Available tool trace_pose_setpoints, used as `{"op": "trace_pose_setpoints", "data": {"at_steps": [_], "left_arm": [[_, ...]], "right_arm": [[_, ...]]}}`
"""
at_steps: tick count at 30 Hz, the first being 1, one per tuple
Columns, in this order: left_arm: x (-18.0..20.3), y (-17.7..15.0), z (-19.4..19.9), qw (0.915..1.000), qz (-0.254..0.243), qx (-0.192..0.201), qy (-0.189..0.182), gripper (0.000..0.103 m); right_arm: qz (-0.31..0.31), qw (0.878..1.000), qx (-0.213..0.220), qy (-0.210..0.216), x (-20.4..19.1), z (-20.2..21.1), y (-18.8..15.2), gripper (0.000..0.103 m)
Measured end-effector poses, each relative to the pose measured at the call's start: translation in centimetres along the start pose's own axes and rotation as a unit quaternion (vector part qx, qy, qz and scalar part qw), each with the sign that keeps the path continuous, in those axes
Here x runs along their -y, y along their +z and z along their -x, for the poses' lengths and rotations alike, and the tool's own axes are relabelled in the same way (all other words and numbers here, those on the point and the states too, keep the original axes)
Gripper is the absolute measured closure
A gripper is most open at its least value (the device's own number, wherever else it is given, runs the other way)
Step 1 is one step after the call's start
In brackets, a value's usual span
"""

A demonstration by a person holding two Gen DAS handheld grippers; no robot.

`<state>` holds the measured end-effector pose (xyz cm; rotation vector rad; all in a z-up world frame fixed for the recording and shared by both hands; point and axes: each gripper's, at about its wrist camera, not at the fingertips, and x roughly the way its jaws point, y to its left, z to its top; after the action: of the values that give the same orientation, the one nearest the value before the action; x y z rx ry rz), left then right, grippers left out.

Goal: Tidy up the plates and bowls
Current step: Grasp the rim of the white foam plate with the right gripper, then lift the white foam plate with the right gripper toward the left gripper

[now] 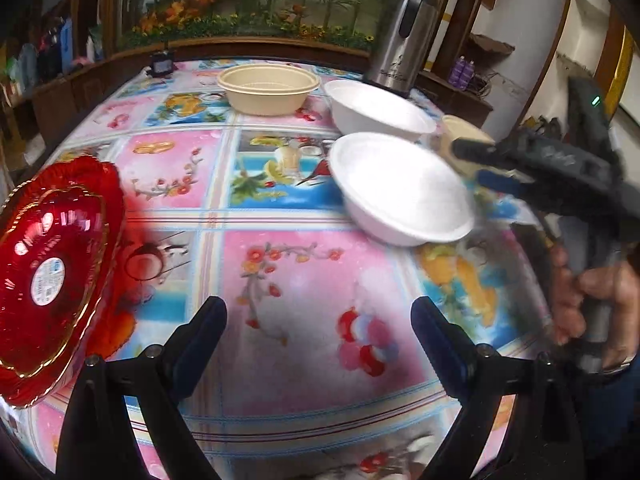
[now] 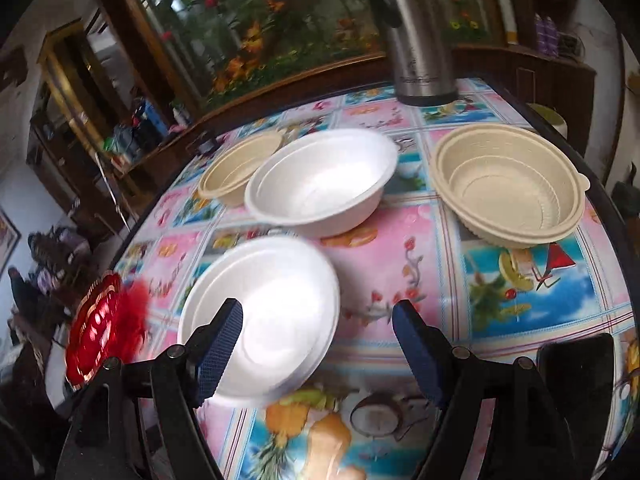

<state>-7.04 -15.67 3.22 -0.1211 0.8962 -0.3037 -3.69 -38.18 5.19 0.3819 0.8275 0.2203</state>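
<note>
My right fingers [image 2: 318, 344] are blurred in the left wrist view, where they show only as a dark smear past the rim of the near white bowl [image 2: 260, 316], with part of my hand [image 1: 596, 300] behind them. From the right wrist view the left one sits over that bowl's near rim and the right one stands out over the bare counter [image 2: 400, 240]. They gape wide with the bowl's near edge between them, and no pad presses on it. The bowl is smeared by motion, and in the left wrist view it looks tipped, though I cannot tell whether it rests flat.

My left fingers [image 1: 320, 344] are spread wide and hold nothing; only flowered cloth lies between them. To their left, cut off by the frame edge, lies a stack of red plates [image 1: 52, 276] with gold scalloped rims and a white sticker in the middle. How many plates there are I cannot make out.

Beyond the near bowl sits a second white bowl [image 2: 320, 184], plain and smooth. Behind it, partly hidden, is a beige bowl [image 2: 240, 168]. To the right of my right fingers and further out stands another beige bowl [image 2: 508, 188], ribbed inside, seemingly two nested. A steel flask [image 2: 420, 40] stands at the counter's far edge, its top cut off
</note>
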Motion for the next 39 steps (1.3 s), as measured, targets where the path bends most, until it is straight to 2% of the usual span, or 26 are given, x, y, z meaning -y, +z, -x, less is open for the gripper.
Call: {"op": "trace_pose_setpoints", "data": {"at_steps": [1,3,6,7,8,10,12,17,19,20,21,23,28,31,34,37,38,39], "left_arm": [[0.0,0.5,0.2,1.0,0.005,0.003,-0.008,0.01],[0.1,1.7,0.6,0.9998,0.011,0.01,-0.016,0.01],[0.0,3.8,-0.3,0.9991,0.029,0.0,-0.029,0.013],[-0.2,4.4,-0.9,0.999,0.036,-0.004,-0.028,0.025],[-0.2,4.7,-1.5,0.9988,0.04,-0.009,-0.024,0.046],[-0.7,5.8,-3.6,0.9976,0.057,-0.032,-0.023,0.064],[-1.1,6.2,-5.0,0.9956,0.076,-0.043,-0.033,0.064],[-0.6,6.5,-6.8,0.994,0.082,-0.048,-0.053,0.064],[-0.1,6.6,-7.2,0.9946,0.074,-0.05,-0.052,0.067],[0.2,6.6,-7.3,0.9951,0.069,-0.049,-0.051,0.072],[0.4,6.6,-7.3,0.9953,0.066,-0.048,-0.052,0.074],[0.6,6.6,-7.1,0.9956,0.063,-0.044,-0.053,0.074],[0.9,6.2,-5.2,0.9994,0.028,-0.02,-0.002,0.074],[0.6,6.0,-4.3,0.9996,0.019,-0.011,0.019,0.074],[0.5,5.8,-4.2,0.9994,0.011,-0.012,0.031,0.072],[0.4,5.6,-4.0,0.9997,0.012,-0.01,0.02,0.049],[0.4,5.5,-3.9,0.9997,0.013,-0.007,0.018,0.043],[0.4,5.4,-3.8,0.9997,0.013,-0.005,0.019,0.043]], "right_arm": [[-0.01,1.0,0.001,0.004,0.4,-0.2,0.2,0.03],[-0.021,1.0,0.001,0.012,0.8,-0.7,0.2,0.045],[-0.035,0.999,-0.007,0.032,1.5,-1.2,-0.1,0.052],[-0.037,0.999,-0.007,0.036,1.7,-1.1,-0.2,0.052],[-0.038,0.998,-0.004,0.039,1.8,-0.9,-0.3,0.052],[-0.032,0.999,0.003,0.042,1.7,-0.4,-0.4,0.055],[-0.025,0.999,-0.001,0.039,1.5,-0.5,-0.5,0.063],[-0.01,0.999,-0.031,0.037,0.6,-1.9,-1.3,0.071],[-0.005,0.999,-0.035,0.034,0.4,-2.1,-1.5,0.078],[-0.005,0.999,-0.035,0.03,0.4,-2.2,-1.6,0.088],[-0.007,0.999,-0.038,0.029,0.5,-2.3,-1.7,0.094],[-0.017,0.998,-0.047,0.047,0.8,-2.5,-1.8,0.094],[-0.015,0.994,-0.068,0.083,0.2,-2.9,-2.0,0.094],[0.01,0.994,-0.063,0.086,-0.9,-2.6,-2.1,0.091],[0.023,0.995,-0.056,0.082,-1.4,-2.2,-2.2,0.079],[0.026,0.996,-0.054,0.073,-1.2,-1.8,-2.3,0.078],[0.025,0.996,-0.05,0.072,-1.0,-1.6,-2.3,0.073],[0.022,0.996,-0.046,0.07,-0.8,-1.4,-2.4,0.066]]}}
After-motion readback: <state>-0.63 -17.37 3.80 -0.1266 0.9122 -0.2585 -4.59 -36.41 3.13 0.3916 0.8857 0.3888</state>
